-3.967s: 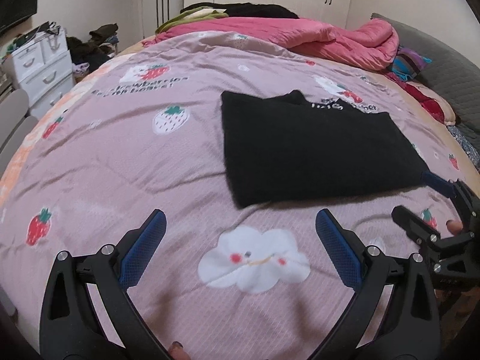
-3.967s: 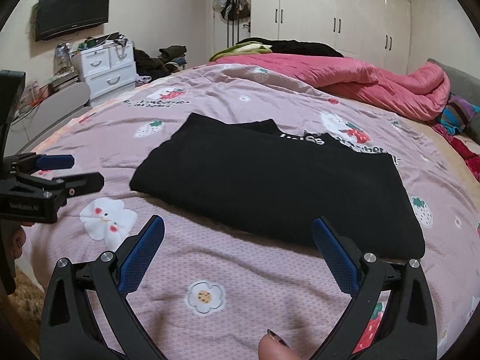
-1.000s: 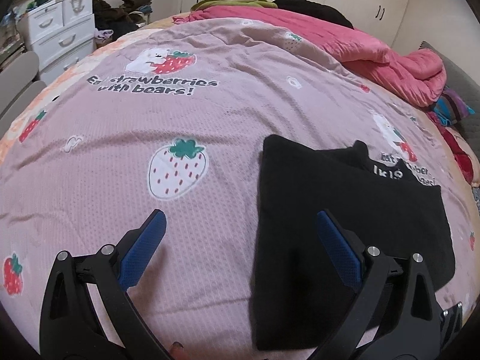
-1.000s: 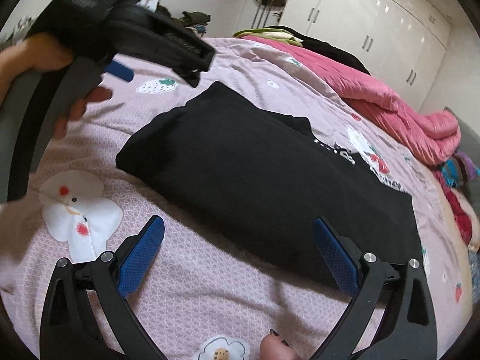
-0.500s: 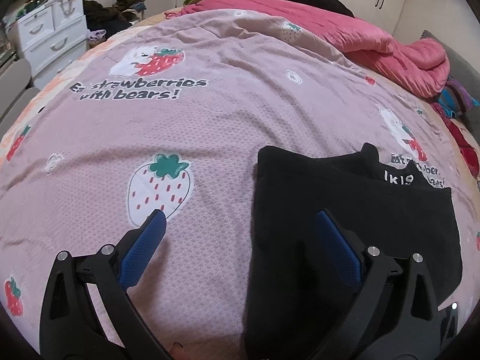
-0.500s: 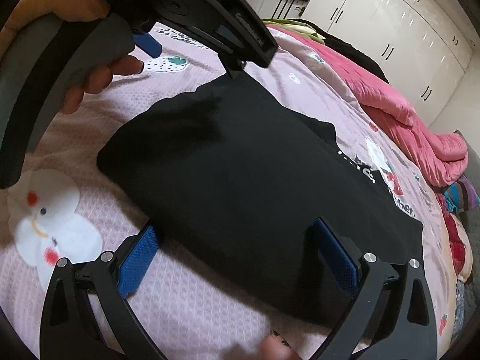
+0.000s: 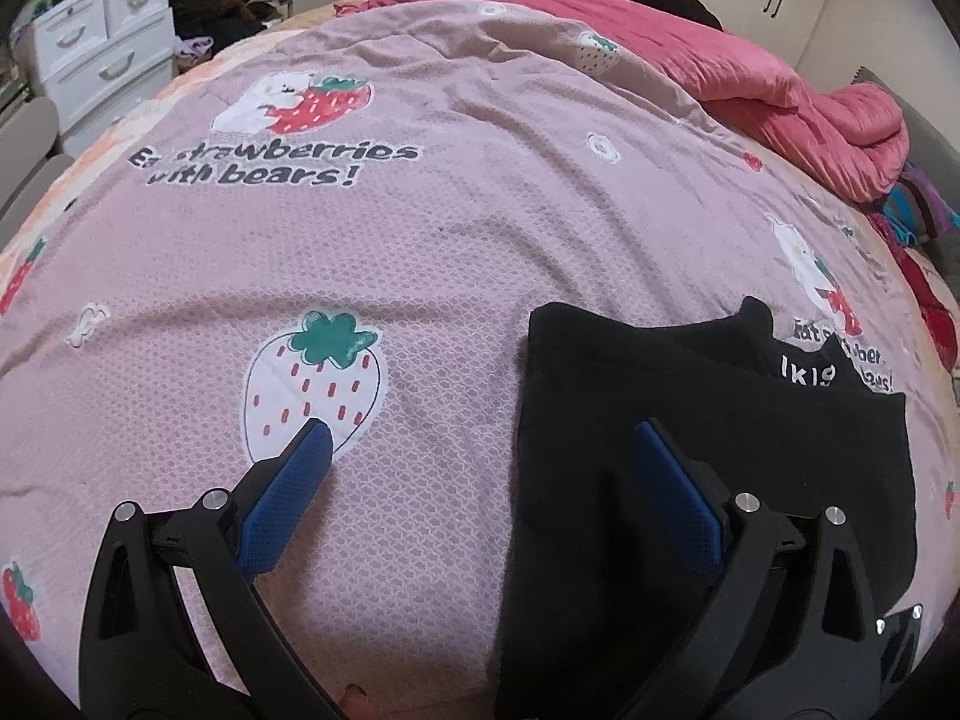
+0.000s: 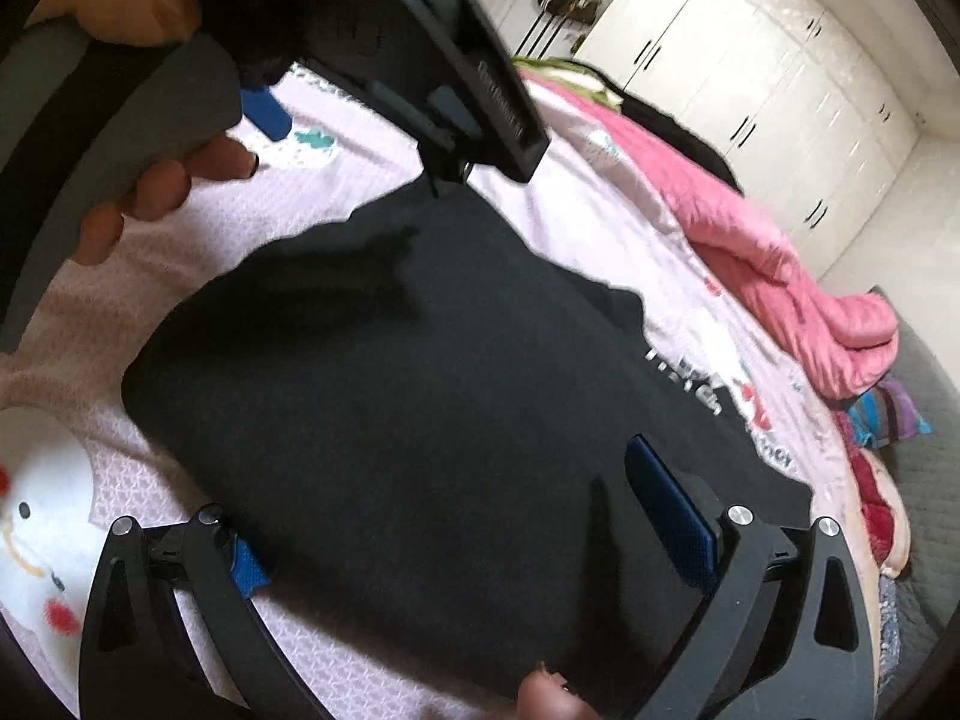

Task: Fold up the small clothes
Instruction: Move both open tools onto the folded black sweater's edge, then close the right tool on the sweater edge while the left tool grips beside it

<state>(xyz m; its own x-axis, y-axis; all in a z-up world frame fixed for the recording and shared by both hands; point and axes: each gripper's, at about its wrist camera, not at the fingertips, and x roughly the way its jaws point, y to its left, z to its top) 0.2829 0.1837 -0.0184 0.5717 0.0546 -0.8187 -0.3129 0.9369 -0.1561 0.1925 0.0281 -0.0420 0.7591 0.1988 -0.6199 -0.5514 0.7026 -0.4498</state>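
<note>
A folded black garment (image 7: 708,438) with white lettering at its collar lies on the pink strawberry bedspread (image 7: 420,240). My left gripper (image 7: 480,450) is open; its right finger is over the garment's left edge, its left finger over the bare bedspread. In the right wrist view the garment (image 8: 420,408) fills the middle. My right gripper (image 8: 444,510) is open and straddles the garment's near edge, its left pad partly hidden under the cloth. The left gripper's body (image 8: 420,60) and the hand holding it show at the garment's far corner.
A rumpled pink duvet (image 7: 750,78) and dark clothes lie at the bed's far side. White drawers (image 7: 102,66) stand to the left, white wardrobes (image 8: 750,78) behind. Colourful cloth (image 8: 888,414) lies at the right edge.
Both grippers have moved in lower over the garment. The left one has advanced to the far left corner; the right one has pushed onto the near edge. Both have stayed open.
</note>
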